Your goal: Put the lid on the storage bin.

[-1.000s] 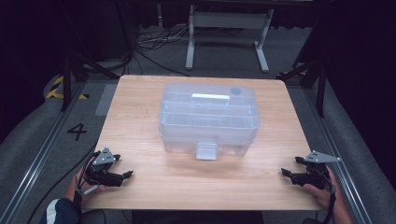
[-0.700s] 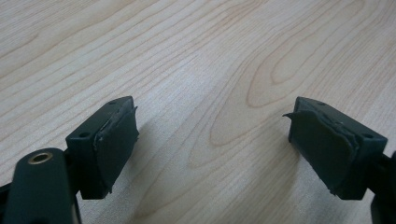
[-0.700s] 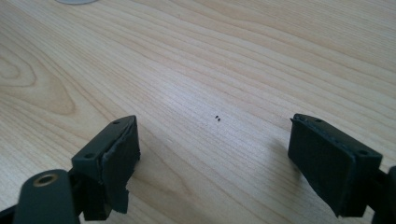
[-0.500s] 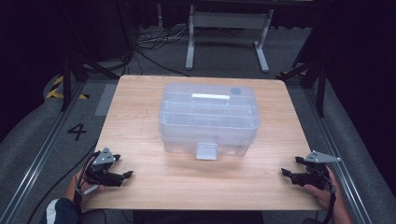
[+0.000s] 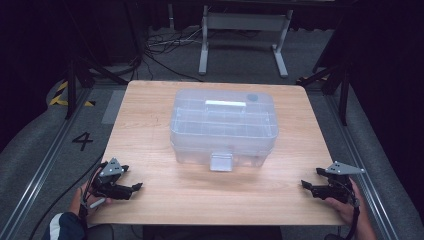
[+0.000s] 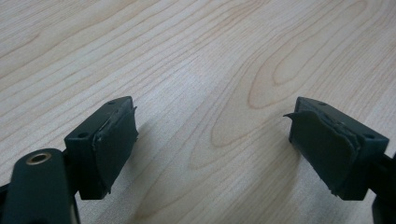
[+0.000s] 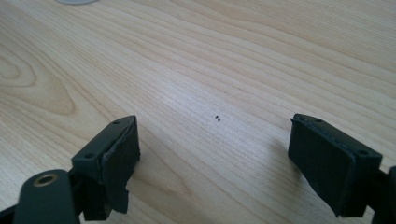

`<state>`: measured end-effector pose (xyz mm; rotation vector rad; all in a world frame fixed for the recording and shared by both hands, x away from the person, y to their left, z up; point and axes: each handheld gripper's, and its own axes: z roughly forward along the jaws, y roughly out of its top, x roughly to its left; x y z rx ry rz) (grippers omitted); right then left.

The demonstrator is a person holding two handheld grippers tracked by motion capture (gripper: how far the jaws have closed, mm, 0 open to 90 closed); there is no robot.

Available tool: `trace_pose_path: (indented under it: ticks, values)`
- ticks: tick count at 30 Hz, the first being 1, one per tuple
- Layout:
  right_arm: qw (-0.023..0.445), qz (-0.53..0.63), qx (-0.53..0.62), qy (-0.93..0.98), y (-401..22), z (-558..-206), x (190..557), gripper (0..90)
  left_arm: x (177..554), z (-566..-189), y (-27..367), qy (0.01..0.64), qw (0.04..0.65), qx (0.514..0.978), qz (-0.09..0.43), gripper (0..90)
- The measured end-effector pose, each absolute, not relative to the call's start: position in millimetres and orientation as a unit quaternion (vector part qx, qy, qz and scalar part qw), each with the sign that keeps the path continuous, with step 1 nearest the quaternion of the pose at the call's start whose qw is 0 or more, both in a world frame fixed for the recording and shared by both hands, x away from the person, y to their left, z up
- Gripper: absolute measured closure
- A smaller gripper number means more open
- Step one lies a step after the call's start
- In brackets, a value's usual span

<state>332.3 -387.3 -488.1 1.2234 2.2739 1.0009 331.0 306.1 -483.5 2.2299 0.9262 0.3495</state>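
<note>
Pale wood, clear plastic, matt black tongs

The desk (image 5: 150,130) is light wood-grain, smooth with a soft sheen. The box (image 5: 223,127) is see-through glossy plastic. The tongs' pads (image 6: 116,140) look like dull, frayed black rubber.

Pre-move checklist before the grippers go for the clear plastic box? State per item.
1. Left gripper open, nothing between its fingers: ok.
2. Right gripper open, nothing between its fingers: ok.
3. Clear plastic compartment box sits flat at mid-table, apart from both grippers: ok.
4. Lid down on the box, front latch tab hanging at the near side: ok; whether it is locked: cannot tell.
5. Light wooden tabletop between grippers and box free of obstacles: ok.
6. Box contents: cannot tell.
</note>
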Motion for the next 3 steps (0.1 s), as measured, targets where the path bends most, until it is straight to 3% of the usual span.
trace_pose_path:
  ticks: [3]
  values:
    - [0.185, 0.356, 0.435, 0.807, -387.3, -488.1, 332.4, 17.0, 331.1, -483.5, 305.9, 0.358, 0.343, 0.858, 0.135, 15.4]
